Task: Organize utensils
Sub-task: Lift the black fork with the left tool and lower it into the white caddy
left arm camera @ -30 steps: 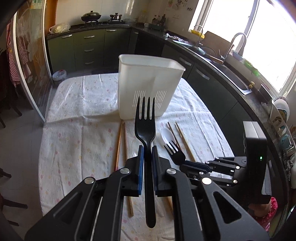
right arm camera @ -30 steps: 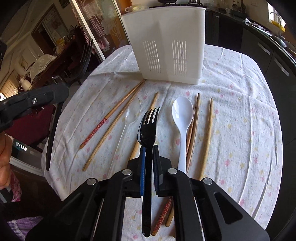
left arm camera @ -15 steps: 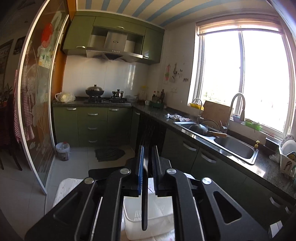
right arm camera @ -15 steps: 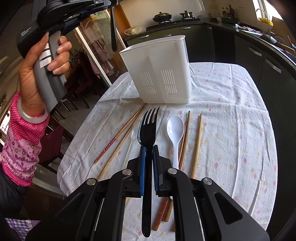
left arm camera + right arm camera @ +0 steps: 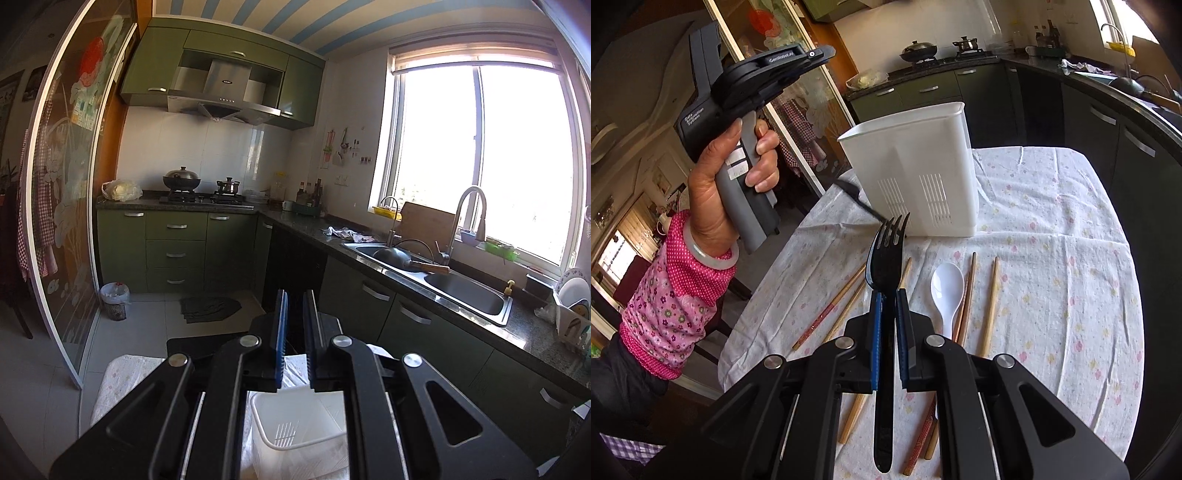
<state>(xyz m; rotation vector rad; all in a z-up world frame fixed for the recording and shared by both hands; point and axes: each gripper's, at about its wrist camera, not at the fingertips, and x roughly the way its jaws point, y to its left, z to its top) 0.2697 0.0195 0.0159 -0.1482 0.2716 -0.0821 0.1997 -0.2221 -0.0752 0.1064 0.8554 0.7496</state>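
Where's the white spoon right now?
Right wrist view: the white spoon lies on the tablecloth just right of the right claw's black fork, chopsticks at its right side.

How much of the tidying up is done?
Barely started. The left tool is open and empty; a black utensil lies beside the white slotted plastic bin, seemingly outside it. The right tool grips a black plastic fork. A white plastic spoon and wooden chopsticks wait on the flowered tablecloth.

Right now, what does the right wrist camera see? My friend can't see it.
The right tool grips a black fork above a flowered tablecloth. Behind stands a white utensil holder, with a white spoon and chopsticks on the cloth. The left tool is raised.
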